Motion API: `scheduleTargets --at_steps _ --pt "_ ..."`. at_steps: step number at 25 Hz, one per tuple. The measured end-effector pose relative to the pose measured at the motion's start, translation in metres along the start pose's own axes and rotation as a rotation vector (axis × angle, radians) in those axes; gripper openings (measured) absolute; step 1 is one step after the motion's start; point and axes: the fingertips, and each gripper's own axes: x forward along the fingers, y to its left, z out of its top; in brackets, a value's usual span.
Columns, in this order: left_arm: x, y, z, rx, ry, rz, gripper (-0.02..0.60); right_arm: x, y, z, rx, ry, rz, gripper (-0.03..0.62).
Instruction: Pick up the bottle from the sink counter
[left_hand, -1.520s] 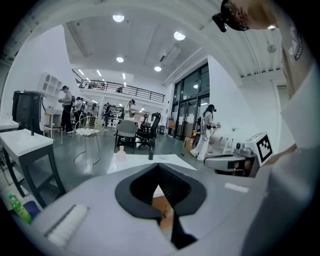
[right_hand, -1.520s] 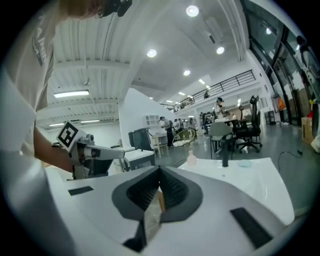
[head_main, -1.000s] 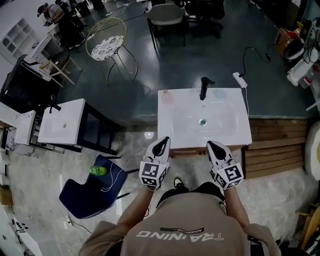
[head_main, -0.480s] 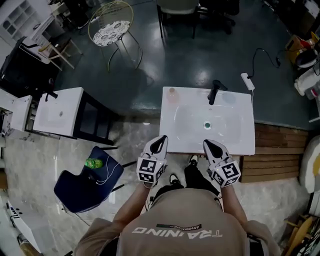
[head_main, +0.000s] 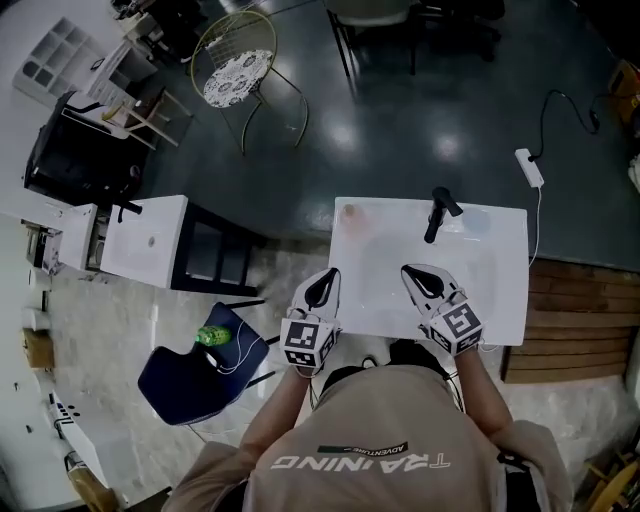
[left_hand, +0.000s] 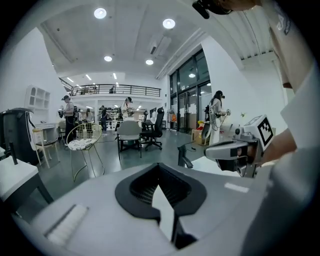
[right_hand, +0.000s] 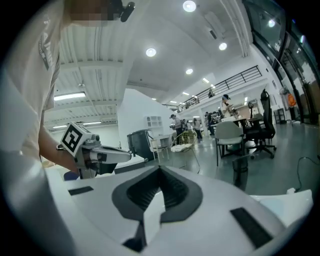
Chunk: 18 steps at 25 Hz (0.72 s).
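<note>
The left gripper (head_main: 322, 290) and right gripper (head_main: 423, 281) hang closed and empty at the 6 o'clock edge of the bench (head_main: 505, 295), apparently readying for the bottle (head_main: 352, 210) at 11 o'clock.

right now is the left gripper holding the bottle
No, the left gripper has its jaws shut together with nothing between them.

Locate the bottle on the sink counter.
In the head view, the bottle stands at the back-left corner of the white sink counter, left of the black faucet.
</note>
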Motion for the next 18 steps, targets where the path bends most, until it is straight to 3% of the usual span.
scheduleTargets --at_steps 7,12,18 --pt "0.031 0.013 -0.003 -0.010 0.047 0.077 0.008 0.021 -0.031 -0.006 0.052 0.016 0.075 0.008" --pt "0.050 0.029 -0.004 -0.005 0.022 0.108 0.008 0.033 -0.027 -0.014 0.001 0.075 0.158 0.008" --pt "0.083 0.052 -0.015 0.021 -0.031 0.036 0.008 0.056 -0.041 -0.010 0.016 0.052 0.041 0.008"
